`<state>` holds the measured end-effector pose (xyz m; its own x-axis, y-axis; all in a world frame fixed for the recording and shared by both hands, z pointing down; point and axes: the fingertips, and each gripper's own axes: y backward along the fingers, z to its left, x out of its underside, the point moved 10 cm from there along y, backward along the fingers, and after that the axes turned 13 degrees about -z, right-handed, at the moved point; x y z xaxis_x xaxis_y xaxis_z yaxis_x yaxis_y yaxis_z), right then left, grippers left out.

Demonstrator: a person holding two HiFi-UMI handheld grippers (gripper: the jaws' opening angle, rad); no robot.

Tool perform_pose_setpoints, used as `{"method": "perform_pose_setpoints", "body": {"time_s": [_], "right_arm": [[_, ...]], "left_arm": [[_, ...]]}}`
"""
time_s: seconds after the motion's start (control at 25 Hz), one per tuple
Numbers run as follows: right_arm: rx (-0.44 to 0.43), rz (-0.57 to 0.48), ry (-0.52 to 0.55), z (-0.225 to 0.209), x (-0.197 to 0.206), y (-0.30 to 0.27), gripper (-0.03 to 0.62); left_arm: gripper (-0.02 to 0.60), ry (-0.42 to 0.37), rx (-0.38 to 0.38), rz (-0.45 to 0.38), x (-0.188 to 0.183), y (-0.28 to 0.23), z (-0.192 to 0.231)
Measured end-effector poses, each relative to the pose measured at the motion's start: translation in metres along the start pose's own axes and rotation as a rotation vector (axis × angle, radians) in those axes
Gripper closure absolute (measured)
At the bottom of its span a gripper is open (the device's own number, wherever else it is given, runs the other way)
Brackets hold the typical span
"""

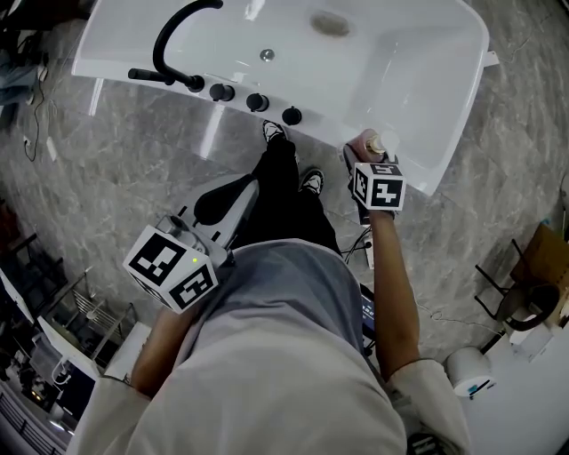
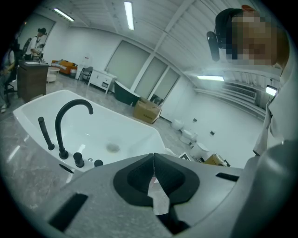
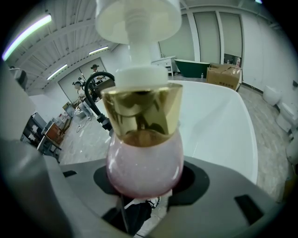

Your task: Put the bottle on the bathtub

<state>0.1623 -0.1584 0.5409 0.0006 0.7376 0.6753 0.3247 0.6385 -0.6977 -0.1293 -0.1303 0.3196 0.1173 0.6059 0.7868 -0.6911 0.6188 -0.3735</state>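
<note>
A pink round bottle (image 3: 144,169) with a gold collar and a white pump top sits upright between the jaws of my right gripper (image 3: 145,188), which is shut on it. In the head view the bottle (image 1: 372,144) shows just above the right gripper (image 1: 371,158), over the near rim of the white bathtub (image 1: 418,98) at its right end. My left gripper (image 1: 233,197) is held low near my left side, apart from the tub, its jaws shut with nothing between them (image 2: 153,174). The bathtub (image 2: 130,135) lies ahead of it.
A black arched faucet (image 1: 174,40) and black knobs (image 1: 256,101) stand on the tub's near rim at left. The drain (image 1: 331,24) is in the basin. My legs and shoes (image 1: 289,169) stand against the tub. Grey marble floor surrounds it; racks at lower left, boxes at right.
</note>
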Motion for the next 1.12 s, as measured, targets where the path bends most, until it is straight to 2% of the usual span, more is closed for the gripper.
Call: {"method": "perform_pose_setpoints", "body": {"time_s": [0.36,0.64,0.84,1.12], "right_arm": [[0.032,-0.032,-0.01,-0.008,-0.008,-0.017,0.375],[0.066,-0.141,0.046,-0.007,-0.006,-0.018,0.375],[0.07,-0.143,0.148,0.007,-0.002,-0.018,0.375],[0.074,-0.126,0.124,0.012,0.002,-0.016,0.375]], "left_arm": [[0.572,0.01,-0.013,0.0,-0.001,-0.001,0.006],[0.572,0.011,-0.008,-0.003,-0.003,-0.004,0.004],[0.572,0.01,-0.001,-0.002,0.0,-0.002,0.003],[0.572,0.026,0.01,-0.019,0.001,0.002,-0.003]]}}
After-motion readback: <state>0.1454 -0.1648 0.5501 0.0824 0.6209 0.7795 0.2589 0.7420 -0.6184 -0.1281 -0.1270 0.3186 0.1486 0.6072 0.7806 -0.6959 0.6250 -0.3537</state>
